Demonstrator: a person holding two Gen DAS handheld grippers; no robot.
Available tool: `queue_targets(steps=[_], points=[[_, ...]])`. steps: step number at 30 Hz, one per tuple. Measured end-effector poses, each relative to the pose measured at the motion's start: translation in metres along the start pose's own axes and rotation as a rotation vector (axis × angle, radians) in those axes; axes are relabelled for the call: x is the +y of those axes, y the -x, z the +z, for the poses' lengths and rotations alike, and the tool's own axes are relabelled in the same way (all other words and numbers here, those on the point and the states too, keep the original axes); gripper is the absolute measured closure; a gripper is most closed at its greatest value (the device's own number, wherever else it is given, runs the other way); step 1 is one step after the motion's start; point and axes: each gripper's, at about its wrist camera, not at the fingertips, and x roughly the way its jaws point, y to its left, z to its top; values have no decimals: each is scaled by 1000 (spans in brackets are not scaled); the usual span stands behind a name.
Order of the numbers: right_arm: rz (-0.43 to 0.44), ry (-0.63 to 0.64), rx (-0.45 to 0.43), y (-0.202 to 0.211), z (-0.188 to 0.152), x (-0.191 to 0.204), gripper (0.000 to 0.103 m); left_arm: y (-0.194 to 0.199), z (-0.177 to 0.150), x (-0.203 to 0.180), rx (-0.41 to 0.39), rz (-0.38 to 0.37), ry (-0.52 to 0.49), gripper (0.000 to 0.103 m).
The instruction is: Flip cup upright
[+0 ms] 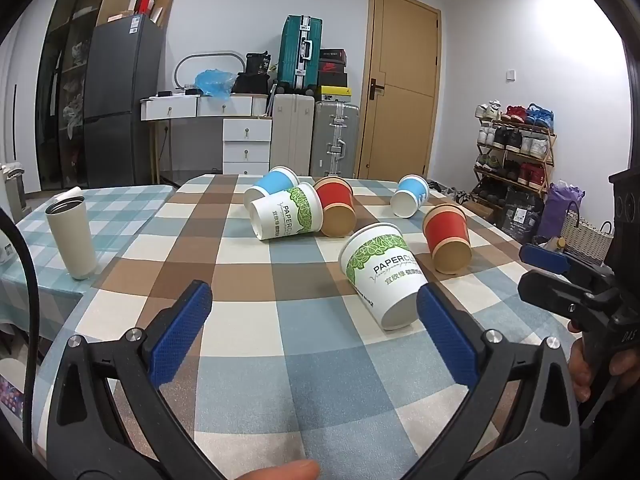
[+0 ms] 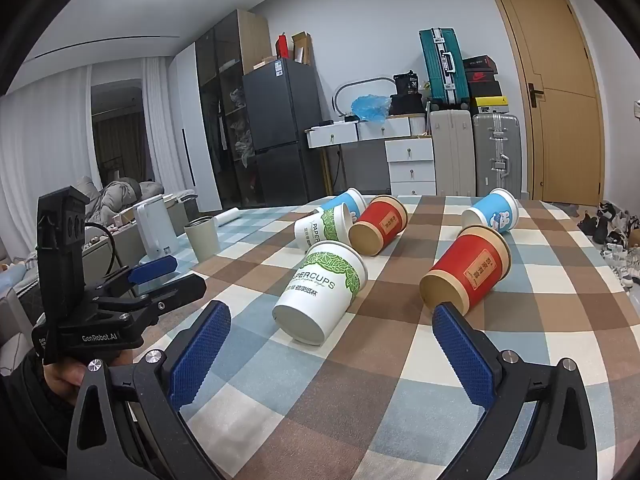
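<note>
Six paper cups lie on their sides on the checked worktop. The nearest, a white cup with green leaves, rests base toward the cameras, just ahead of the left tool, whose fingers are spread wide and hold nothing. The right tool is likewise spread, with a red cup beside its right finger.

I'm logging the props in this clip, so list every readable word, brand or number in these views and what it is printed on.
"PAPERCUPS": near white-and-green cup, lying on its side.
"PAPER" (rest hidden): far white-and-green cup.
"GenRobot.AI": left gripper body, seen from the right wrist.
Chinese characters under "PAPERCUPS": too blurred to read.
Label on the near red cup: characters too small to read.
Fridge sticker and shoebox logos: unreadable.
</note>
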Motion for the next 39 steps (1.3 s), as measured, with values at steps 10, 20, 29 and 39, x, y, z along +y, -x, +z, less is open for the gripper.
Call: queue_targets(steps=[10,20,29,39], points=[[1,-2,3,0,0,0,0,0,0,-1,6,1,-9,1],[1,-2,2,0,0,0,0,4,5,-2,2,11,5,1],[2,-3,3,0,0,0,0,16,11,-2,-38,27,6,1],[1,-3,2,0,0,0,0,20,13,-4,-44,11,3,1]])
